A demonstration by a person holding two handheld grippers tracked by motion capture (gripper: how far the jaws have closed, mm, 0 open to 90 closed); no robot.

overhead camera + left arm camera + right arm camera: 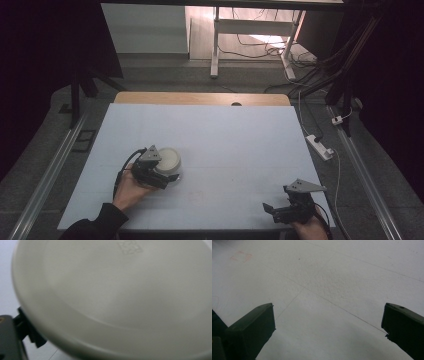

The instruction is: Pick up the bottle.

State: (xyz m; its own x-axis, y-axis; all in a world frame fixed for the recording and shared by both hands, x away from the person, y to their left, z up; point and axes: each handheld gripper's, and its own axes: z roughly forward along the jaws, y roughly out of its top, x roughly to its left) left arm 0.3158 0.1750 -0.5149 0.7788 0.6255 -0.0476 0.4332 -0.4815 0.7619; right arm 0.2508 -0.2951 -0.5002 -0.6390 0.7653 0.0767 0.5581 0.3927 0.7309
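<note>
Dim room, bright patch at far floor (265, 37); left gripper view blurred, too close; edges dark

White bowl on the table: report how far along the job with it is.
Done: the left hand-held gripper has reached the white bowl and sits at its near rim. In hand: closing a grip; whether the jaws are shut cannot be told. Left: the bowl rests on the white table, unmoved. The right hand-held gripper waits open, apart.

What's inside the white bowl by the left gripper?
Nothing that shows. In the high view the white bowl looks bare inside, and the left gripper view shows a plain pale inner surface. The left gripper covers the bowl's near rim, so that edge is hidden.
</note>
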